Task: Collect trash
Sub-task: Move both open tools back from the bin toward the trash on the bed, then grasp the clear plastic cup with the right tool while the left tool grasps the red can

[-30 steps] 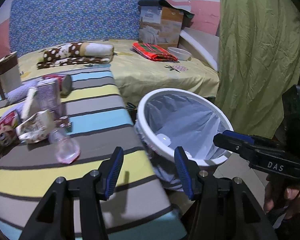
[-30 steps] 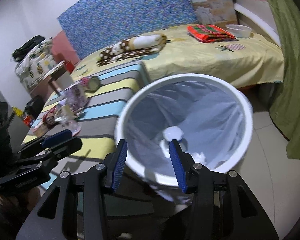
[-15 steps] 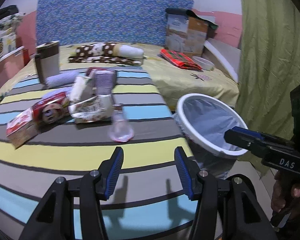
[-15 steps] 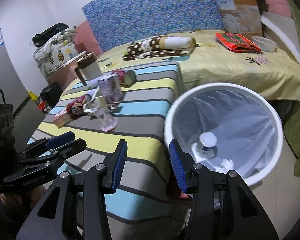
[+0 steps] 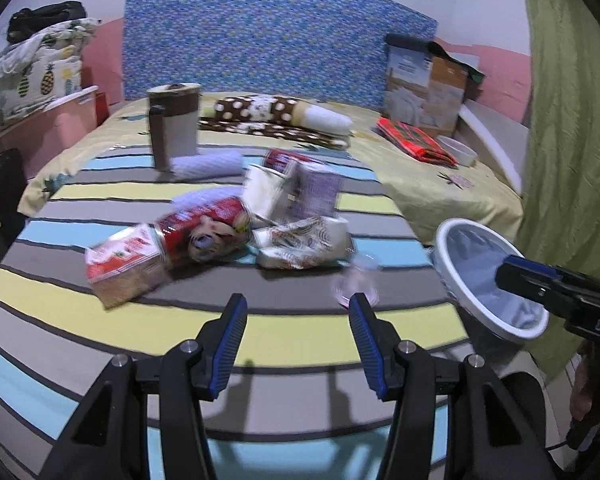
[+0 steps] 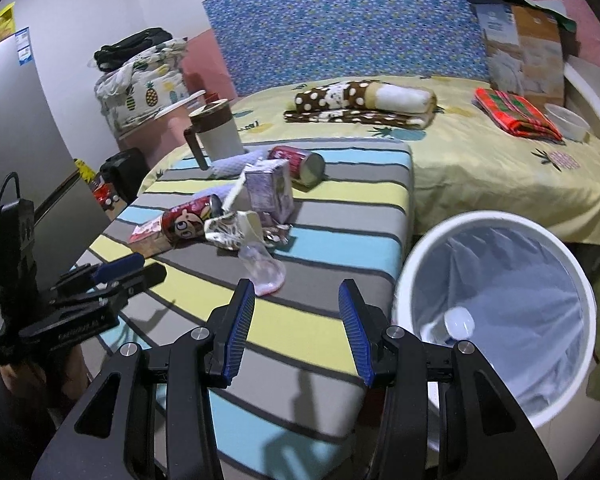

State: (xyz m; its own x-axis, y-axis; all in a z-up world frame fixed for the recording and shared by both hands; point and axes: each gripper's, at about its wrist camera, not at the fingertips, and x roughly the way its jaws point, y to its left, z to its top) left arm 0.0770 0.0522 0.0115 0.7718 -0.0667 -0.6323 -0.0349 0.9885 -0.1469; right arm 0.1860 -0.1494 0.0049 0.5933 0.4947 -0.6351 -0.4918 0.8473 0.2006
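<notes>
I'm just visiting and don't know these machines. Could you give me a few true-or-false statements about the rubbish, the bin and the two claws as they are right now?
1. Both claws are empty. True: the left claw and the right claw stand open with nothing between their pads.
2. The bin is empty. False: a white-capped bottle already lies in its liner.
3. The clear plastic cup stands upright. False: it lies on its side on the striped cover.
4. The purple carton is in the rubbish pile on the striped cover. True.
5. The bin sits on the bed. False: it stands on the floor beside it.
</notes>
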